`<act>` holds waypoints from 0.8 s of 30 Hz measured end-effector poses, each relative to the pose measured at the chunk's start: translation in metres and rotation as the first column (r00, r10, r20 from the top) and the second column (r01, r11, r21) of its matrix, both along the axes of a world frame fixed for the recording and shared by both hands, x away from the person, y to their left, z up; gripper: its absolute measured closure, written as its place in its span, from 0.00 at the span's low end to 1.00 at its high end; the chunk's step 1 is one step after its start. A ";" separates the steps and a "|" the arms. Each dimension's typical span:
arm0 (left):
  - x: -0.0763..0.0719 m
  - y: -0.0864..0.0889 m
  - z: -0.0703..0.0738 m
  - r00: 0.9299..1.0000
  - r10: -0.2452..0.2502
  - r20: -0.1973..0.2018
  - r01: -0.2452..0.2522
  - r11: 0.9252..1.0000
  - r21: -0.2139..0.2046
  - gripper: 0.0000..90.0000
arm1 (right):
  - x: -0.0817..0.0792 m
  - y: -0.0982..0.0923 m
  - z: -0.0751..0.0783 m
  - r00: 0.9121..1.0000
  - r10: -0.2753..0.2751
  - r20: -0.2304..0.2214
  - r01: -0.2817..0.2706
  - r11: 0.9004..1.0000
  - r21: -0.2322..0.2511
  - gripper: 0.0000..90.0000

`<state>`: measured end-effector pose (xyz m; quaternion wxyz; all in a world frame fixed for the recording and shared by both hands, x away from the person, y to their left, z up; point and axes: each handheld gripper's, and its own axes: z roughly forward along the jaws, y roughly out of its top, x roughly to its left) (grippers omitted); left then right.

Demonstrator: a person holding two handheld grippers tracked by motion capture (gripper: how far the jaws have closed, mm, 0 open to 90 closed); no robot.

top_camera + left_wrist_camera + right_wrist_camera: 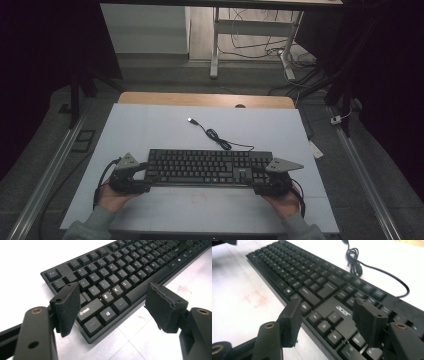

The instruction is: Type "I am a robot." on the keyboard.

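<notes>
We see the keyboard [207, 167], flat black plastic w/ matte keys, lying near the front of the white table [150, 125]. Left gripper [112, 307] jaws wide over its corner, holding nothing; right gripper [327, 320] likewise open. Cable [215, 134] curls behind; bare room beyond.

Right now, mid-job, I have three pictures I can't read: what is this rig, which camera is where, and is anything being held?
A person's two hands each hold a hand-held tool with two black jaws. The high view looks down on the white table: the left gripper is at one end of a black keyboard, the right gripper at the other. The keyboard's cable lies loose behind it. The other two pictures come from cameras on the grippers, looking along their jaws. In the left gripper view the pads stand apart over the keyboard's corner; in the right gripper view the pads stand apart above the arrow keys. Both are open; nothing is held.
</notes>
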<state>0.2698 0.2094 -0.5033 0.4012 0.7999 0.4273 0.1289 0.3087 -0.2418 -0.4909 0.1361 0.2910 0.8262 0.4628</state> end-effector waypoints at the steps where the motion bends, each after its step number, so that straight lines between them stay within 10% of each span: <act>1: 0.000 0.000 0.000 1.000 -0.002 0.000 0.002 1.000 0.002 0.31 | 0.000 0.002 0.001 1.000 0.008 0.000 -0.008 1.000 0.010 0.46; 24: 0.004 -0.002 -0.002 1.000 -0.002 -0.012 0.002 1.000 0.000 0.31 | 0.017 0.062 0.006 0.993 0.116 -0.036 -0.114 0.993 0.034 0.70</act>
